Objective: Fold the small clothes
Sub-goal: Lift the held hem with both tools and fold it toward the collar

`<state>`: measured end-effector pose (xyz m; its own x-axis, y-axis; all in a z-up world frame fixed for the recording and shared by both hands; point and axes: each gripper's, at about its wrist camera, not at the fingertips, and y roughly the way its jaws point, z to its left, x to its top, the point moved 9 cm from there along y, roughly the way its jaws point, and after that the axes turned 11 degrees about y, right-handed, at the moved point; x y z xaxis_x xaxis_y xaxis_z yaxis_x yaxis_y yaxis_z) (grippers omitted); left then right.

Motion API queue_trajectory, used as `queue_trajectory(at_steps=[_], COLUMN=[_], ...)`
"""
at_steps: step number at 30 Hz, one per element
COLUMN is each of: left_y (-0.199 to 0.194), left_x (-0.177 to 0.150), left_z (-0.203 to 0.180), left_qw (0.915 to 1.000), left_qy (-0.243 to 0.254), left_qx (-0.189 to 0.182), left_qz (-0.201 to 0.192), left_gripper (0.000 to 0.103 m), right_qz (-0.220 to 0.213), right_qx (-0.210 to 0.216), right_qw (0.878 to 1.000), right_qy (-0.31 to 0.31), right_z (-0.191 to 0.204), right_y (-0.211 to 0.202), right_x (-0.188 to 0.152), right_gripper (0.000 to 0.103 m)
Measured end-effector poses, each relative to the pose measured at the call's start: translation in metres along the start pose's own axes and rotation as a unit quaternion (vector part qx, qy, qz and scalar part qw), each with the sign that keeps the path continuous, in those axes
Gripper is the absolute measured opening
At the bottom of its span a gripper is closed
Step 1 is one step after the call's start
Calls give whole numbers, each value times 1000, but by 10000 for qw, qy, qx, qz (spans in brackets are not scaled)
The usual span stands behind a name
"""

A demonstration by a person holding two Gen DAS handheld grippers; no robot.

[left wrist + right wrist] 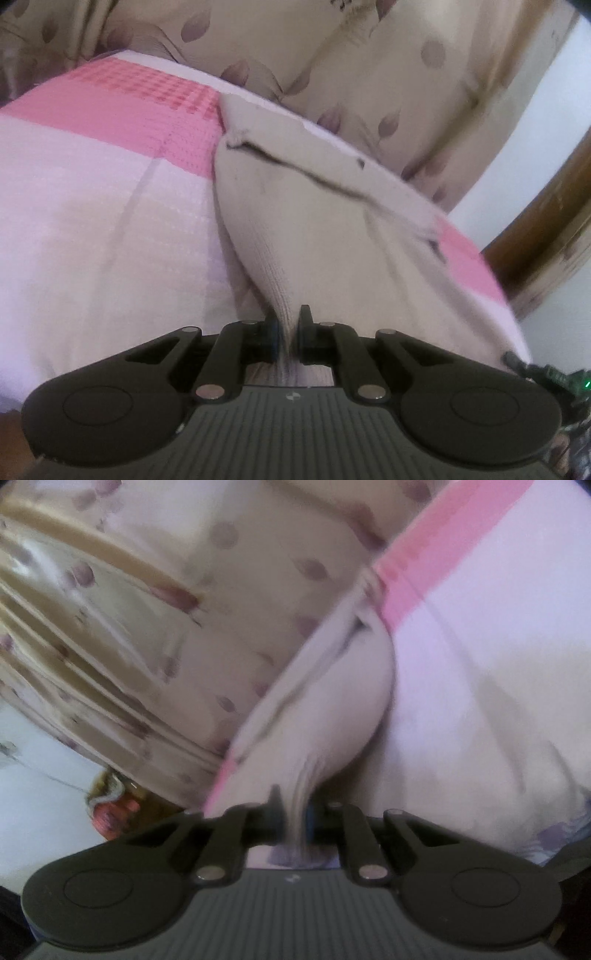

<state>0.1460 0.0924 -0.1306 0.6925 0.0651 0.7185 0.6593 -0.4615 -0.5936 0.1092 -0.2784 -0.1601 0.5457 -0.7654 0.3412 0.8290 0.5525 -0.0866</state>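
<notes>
One garment (295, 206), beige and ribbed, is all I have to work with, and both my grippers have hold of it. It lies stretched across the bed (92, 221), near the far edge, with a dark-edged seam or opening running across its upper part in the left wrist view. From there the cloth narrows into a bunched point that runs straight into my left gripper (288, 325); the fingers are nearly together, pinching that point between the pads.

In the right wrist view, which is blurred, the garment (332, 709) rises in a curved fold and gathers into my right gripper (293, 812), whose fingers are likewise almost closed and clamped on the cloth.

Under the garment the bed cover is pale pink-white with a brighter pink checked band (147, 107) crossing it. Beyond the bed hangs a cream curtain (369, 66) printed with mauve leaf shapes, pleated where the right camera sees it (110, 627). At the right of the left view stand a white wall (535, 147) and a curved brown wooden piece (546, 229); I cannot tell what it belongs to.
</notes>
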Motion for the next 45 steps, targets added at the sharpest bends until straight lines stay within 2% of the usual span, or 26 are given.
queue_trajectory(at_steps=[4, 18, 27, 36, 37, 41, 45], left_y=[-13, -35, -42, -32, -29, -16, 15], left_x=[5, 3, 36, 104, 115, 166, 213], left_z=[-7, -8, -19, -22, -21, -14, 9], left_qw=[9997, 9994, 9977, 9924, 9915, 9873, 9840], left_qy=[226, 296, 69, -166, -180, -175, -192], left_qx=[6, -108, -295, -215, -147, 41, 389], left_qz=[-106, -124, -600, -1197, -1281, -1578, -1726], left_gripper=[10, 9, 9, 6, 0, 0, 0], right_qz=[-17, -51, -113, -412, -447, -580, -640], right_qx=[115, 282, 600, 776, 780, 697, 480], right_qw=[9998, 9995, 9981, 9959, 9957, 9958, 9968], right_qy=[-170, -91, -60, -215, -222, -159, -20], right_z=[17, 28, 55, 89, 92, 97, 90], right_y=[-7, -19, -8, 17, 21, 49, 90], right_x=[0, 0, 21, 83, 92, 135, 177], right_gripper=[11, 11, 11, 11, 12, 12, 12])
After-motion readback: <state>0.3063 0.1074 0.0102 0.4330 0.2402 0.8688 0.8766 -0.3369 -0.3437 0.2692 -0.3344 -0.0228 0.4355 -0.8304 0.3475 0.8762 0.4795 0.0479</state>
